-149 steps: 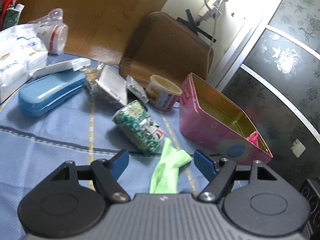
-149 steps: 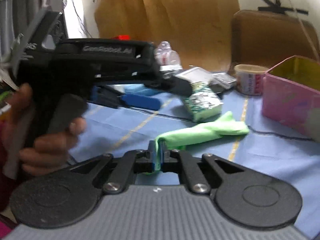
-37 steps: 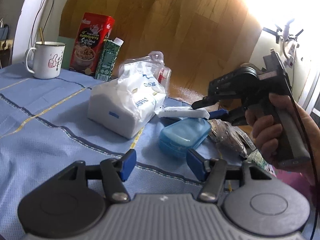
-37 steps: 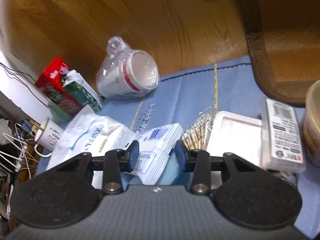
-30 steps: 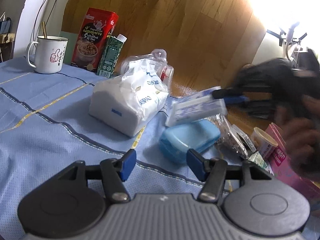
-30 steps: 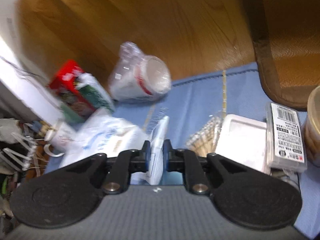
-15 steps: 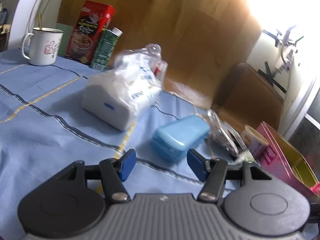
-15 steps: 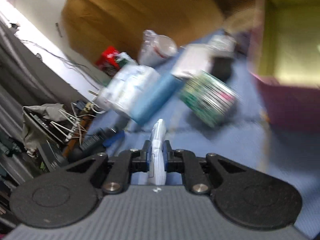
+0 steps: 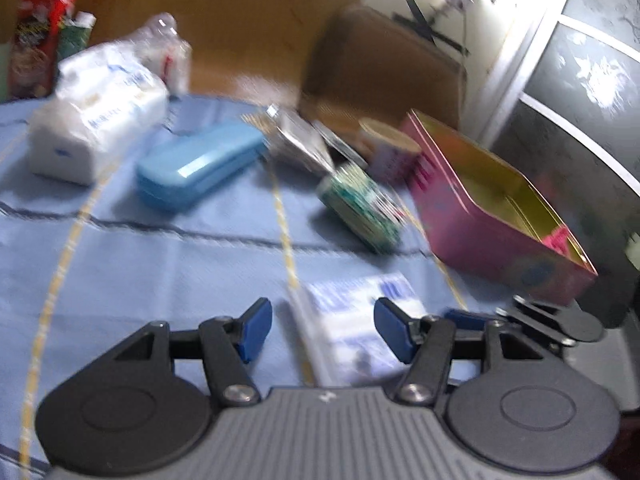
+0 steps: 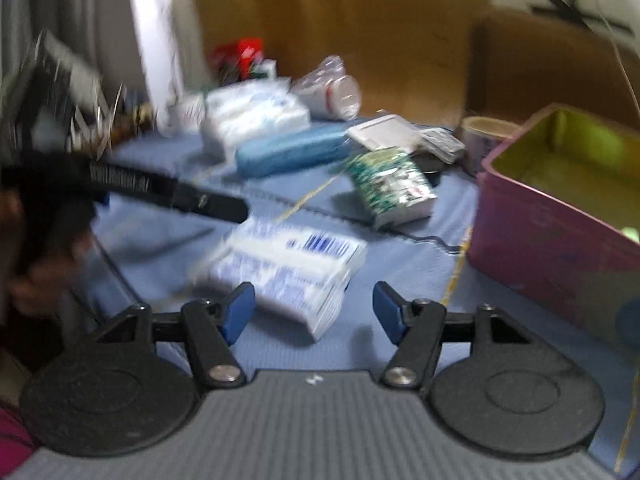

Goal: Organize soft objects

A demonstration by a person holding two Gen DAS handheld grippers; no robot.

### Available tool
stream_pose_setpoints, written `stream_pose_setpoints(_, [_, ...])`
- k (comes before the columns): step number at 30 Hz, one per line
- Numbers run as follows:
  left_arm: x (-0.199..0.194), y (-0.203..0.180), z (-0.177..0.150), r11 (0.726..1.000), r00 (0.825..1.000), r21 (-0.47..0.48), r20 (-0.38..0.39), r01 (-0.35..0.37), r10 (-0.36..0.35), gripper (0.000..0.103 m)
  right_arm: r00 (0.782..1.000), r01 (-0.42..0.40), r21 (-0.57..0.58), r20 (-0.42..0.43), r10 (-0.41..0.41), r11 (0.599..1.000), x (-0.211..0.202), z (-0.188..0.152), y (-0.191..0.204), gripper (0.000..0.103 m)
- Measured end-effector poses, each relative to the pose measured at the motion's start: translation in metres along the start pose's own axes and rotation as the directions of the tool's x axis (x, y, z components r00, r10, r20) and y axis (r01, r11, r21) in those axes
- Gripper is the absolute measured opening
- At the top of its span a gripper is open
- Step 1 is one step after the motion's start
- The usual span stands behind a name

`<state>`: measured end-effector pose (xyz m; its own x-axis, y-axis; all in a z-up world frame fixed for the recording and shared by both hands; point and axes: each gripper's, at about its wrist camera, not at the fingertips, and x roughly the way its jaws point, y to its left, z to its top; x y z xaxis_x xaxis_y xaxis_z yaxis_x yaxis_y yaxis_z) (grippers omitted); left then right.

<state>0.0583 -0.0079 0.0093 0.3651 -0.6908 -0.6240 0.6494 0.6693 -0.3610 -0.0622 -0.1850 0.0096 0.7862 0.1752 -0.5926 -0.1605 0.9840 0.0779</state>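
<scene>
Your right tool [image 10: 314,312] is opening, its blue pads clear of the flat white-and-blue tissue pack [image 10: 286,270] lying on the blue cloth surface [image 10: 400,240] at lower centre. Your left tool [image 9: 322,330] stands apart, empty, over the pack. The pink open tin box [image 9: 494,216] sits at right.

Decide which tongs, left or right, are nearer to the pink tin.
Right. The right tongs, jaws opening over the flat white packet, sit just beside the pink tin; the left tongs are farther from it, across the packet.
</scene>
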Motion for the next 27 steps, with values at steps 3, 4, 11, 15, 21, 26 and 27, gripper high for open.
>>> stream_pose_setpoints(3, [0.009, -0.007, -0.008, 1.000, 1.000, 0.015, 0.001, 0.008, -0.008, 0.053, 0.999, 0.029, -0.063, 0.017, -0.028, 0.998, 0.011, -0.005, 0.006, 0.067])
stream_pose_setpoints(4, [0.010, -0.011, -0.010, 1.000, 1.000, 0.023, 0.008, -0.001, 0.001, 0.053, 1.000, 0.013, -0.057, 0.024, -0.012, 0.998, 0.013, -0.005, 0.005, 0.065])
stream_pose_setpoints(11, [-0.003, -0.042, 0.010, 0.996, 0.997, 0.090, 0.077, 0.015, -0.022, 0.052, 0.988, 0.079, -0.097, 0.142, -0.065, 0.992, -0.007, -0.002, 0.017, 0.050])
stream_pose_setpoints(15, [-0.002, -0.078, 0.037, 0.981, 0.987, 0.188, 0.139, 0.050, -0.077, 0.052, 0.953, 0.169, -0.053, 0.264, -0.150, 0.984, -0.035, 0.006, 0.001, 0.050])
stream_pose_setpoints(21, [0.034, -0.134, 0.071, 0.945, 0.973, 0.308, 0.160, 0.110, -0.165, 0.052, 0.882, 0.350, 0.039, 0.322, -0.344, 0.936, -0.057, 0.014, -0.040, 0.050])
stream_pose_setpoints(26, [0.074, -0.164, 0.078, 0.928, 0.974, 0.348, 0.131, 0.129, -0.185, 0.050, 0.854, 0.406, 0.157, 0.287, -0.435, 0.900, -0.065, 0.012, -0.079, 0.050])
stream_pose_setpoints(27, [0.080, -0.167, 0.078, 0.927, 0.974, 0.349, 0.125, 0.137, -0.191, 0.050, 0.846, 0.422, 0.176, 0.277, -0.456, 0.889, -0.064, 0.013, -0.086, 0.050])
